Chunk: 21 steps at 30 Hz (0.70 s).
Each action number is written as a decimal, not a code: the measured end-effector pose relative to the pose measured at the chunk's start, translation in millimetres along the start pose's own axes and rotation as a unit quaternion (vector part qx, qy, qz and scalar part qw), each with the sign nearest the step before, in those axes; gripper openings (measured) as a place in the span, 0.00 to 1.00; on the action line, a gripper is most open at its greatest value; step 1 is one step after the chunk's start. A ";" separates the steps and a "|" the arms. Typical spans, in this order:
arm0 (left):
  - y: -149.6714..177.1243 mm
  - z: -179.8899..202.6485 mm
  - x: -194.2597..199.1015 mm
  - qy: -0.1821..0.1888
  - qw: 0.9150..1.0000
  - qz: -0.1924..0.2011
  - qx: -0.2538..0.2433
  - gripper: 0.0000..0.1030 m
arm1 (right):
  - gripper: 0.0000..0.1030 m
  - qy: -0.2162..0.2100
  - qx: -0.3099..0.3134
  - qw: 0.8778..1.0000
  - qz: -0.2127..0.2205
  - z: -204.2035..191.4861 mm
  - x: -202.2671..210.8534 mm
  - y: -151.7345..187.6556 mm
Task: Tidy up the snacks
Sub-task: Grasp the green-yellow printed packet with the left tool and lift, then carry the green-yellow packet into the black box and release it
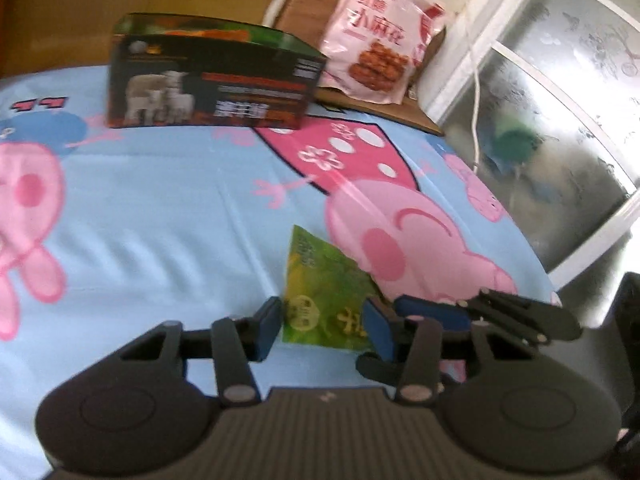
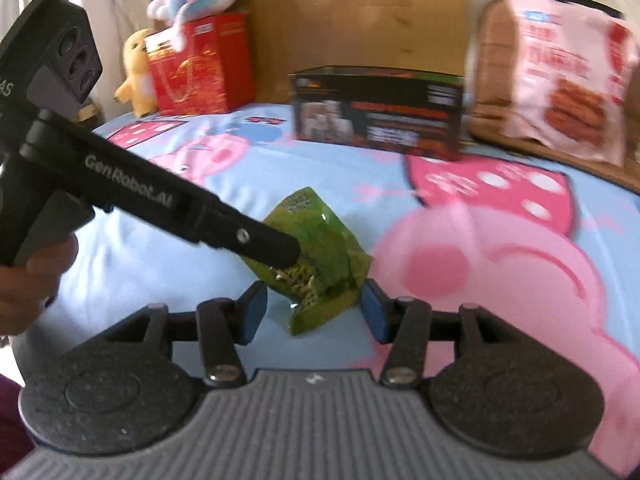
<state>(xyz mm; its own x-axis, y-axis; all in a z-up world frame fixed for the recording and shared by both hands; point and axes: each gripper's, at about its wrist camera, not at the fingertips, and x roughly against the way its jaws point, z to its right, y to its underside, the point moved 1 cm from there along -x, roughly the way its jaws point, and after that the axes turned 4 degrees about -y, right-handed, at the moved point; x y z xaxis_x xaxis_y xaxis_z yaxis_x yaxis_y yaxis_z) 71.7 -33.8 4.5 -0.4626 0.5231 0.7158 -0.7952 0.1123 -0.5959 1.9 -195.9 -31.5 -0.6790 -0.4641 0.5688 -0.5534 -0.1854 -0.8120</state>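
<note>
Left gripper (image 1: 324, 326): blue pads on either side of the green packet (image 1: 320, 300), seemingly touching its edges; blur keeps me from telling whether they pinch. Right gripper (image 2: 312, 312): jaws spread, packet's near corner (image 2: 310, 260) between the pads, gaps visible on both sides. In the right view the left gripper's black finger (image 2: 264, 240) crosses over the packet from the left; a hand (image 2: 36, 276) grips its handle.

Packet lies on the blue cartoon sheet (image 1: 160, 208), mid-bed. Bare sheet all around it, widest to the left. Dark box (image 1: 212, 80) stands well apart at the far edge. Pink bag (image 1: 380, 40) leans upright just right of the box, on cardboard (image 1: 380, 108). Red box (image 2: 200, 64) and yellow plush (image 2: 136, 72) at far left corner. Bed's right edge drops off near a frosted window (image 1: 560, 120).
</note>
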 end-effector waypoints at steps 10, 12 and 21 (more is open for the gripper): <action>-13.4 17.9 -7.4 0.051 0.999 -0.013 0.006 0.17 | 0.35 0.033 0.012 0.999 0.040 2.7 5.5 12.7; -20.8 17.5 -2.9 0.056 0.998 -0.006 0.007 0.16 | 0.23 0.029 0.019 0.998 0.050 2.6 6.2 8.9; -99.3 8.7 30.5 0.044 0.995 0.091 -0.016 0.17 | 0.23 0.076 0.101 0.981 0.144 13.2 -11.3 -69.8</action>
<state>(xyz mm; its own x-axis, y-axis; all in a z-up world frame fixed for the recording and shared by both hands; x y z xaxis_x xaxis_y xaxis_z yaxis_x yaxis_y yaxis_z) 133.1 -36.3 88.7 -0.5607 0.6092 0.5607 -0.6871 0.0355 -0.7257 54.6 -189.2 17.0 -0.8664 -0.3898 0.3120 -0.2316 -0.2399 -0.9428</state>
